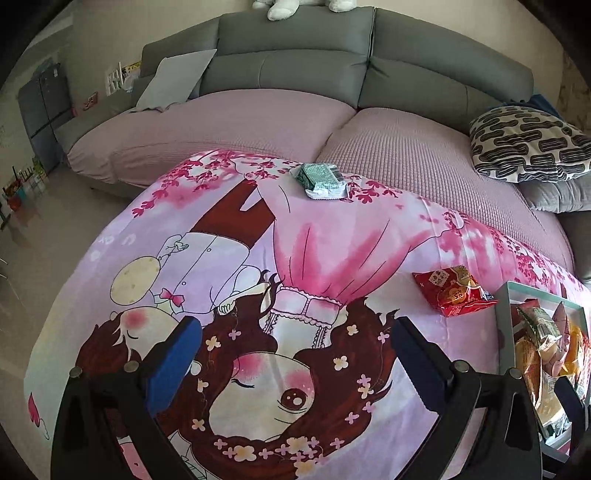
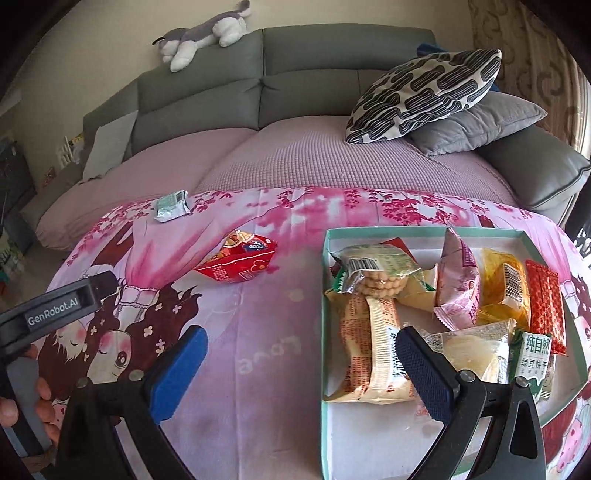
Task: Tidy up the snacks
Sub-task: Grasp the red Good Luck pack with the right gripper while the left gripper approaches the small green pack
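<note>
A green-and-silver snack packet [image 1: 322, 181] [image 2: 172, 205] lies near the far edge of the pink cartoon cloth [image 1: 229, 280]. A red snack bag [image 1: 453, 291] [image 2: 238, 261] lies on the cloth left of a teal-rimmed box [image 2: 325, 280] [image 1: 503, 317] that holds several wrapped snacks. My left gripper [image 1: 295, 341] hovers open over the cloth, with nothing between its blue pads. My right gripper [image 2: 301, 349] is open too, above the box's left rim. In the right wrist view the left gripper's body [image 2: 55, 306] and a hand [image 2: 40, 391] show at the far left.
A grey sofa [image 2: 295, 81] with a pink cover sits behind the table. A patterned cushion [image 2: 424, 96] [image 1: 528, 144] and a grey cushion [image 2: 476, 125] lie on its right end. A plush toy [image 2: 207, 33] rests on the backrest. Bare floor [image 1: 29, 236] lies to the left.
</note>
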